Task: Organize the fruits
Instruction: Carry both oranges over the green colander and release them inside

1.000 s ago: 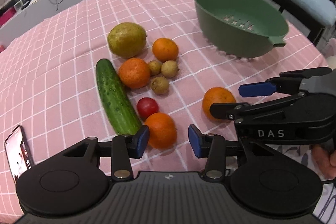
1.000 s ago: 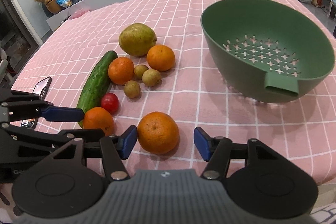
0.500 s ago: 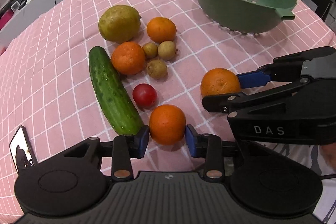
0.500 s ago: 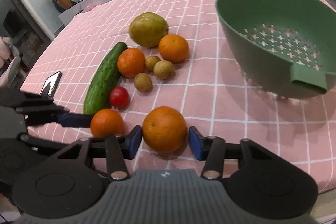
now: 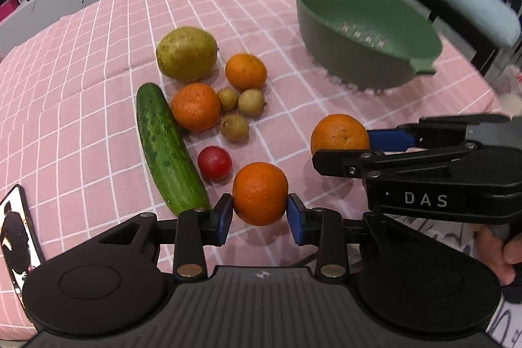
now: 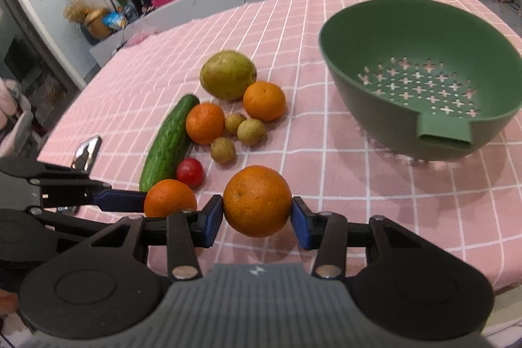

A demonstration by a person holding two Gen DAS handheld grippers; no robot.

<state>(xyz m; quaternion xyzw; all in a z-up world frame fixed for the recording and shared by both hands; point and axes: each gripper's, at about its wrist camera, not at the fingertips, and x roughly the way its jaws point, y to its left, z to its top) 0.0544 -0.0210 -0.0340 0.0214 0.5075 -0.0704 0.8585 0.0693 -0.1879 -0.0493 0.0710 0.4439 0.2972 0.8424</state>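
Note:
My left gripper (image 5: pixel 260 214) is shut on an orange (image 5: pixel 260 197) and holds it above the pink checked cloth. My right gripper (image 6: pixel 257 217) is shut on a second orange (image 6: pixel 257 200), also lifted; that orange shows in the left wrist view (image 5: pixel 339 135). The empty green colander (image 6: pixel 421 77) stands at the right. Two more oranges (image 5: pixel 195 106) (image 5: pixel 245 71), a pear (image 5: pixel 186 52), a cucumber (image 5: pixel 166 145), a red tomato (image 5: pixel 214 162) and three small brown fruits (image 5: pixel 235 128) lie on the cloth.
A phone (image 5: pixel 16 237) lies at the table's near left edge. A chair with a pale blue cushion (image 5: pixel 456 5) stands beyond the colander. The table's near edge runs just under both grippers.
Both grippers have closed on their oranges and lifted them off the cloth. Both views have tilted up.

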